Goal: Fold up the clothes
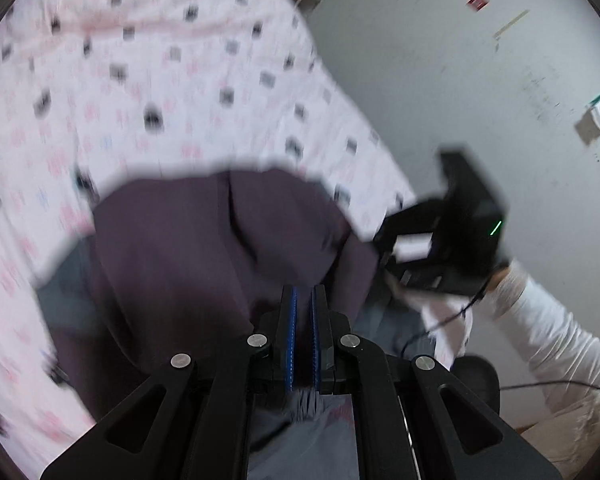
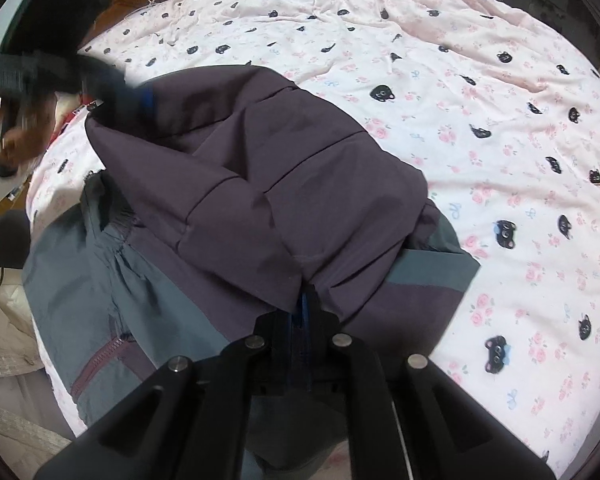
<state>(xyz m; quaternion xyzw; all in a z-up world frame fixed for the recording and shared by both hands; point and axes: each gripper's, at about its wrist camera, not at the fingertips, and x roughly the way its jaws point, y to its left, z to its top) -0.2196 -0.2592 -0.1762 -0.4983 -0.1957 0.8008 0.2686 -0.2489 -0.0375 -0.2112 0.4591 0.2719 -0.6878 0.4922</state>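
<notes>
One pink cat-print bedsheet [image 2: 480, 92], purple-grey jacket [image 2: 260, 184] on it, whitish wall [image 1: 440, 80] beside.

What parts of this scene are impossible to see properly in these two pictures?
- Left wrist view: motion blur smears the bedsheet pattern and the right hand-held gripper.
- Right wrist view: the left hand-held gripper is a blur, so its grip is unclear.
- Both views: the gripper bodies hide the jacket's near edge.
</notes>
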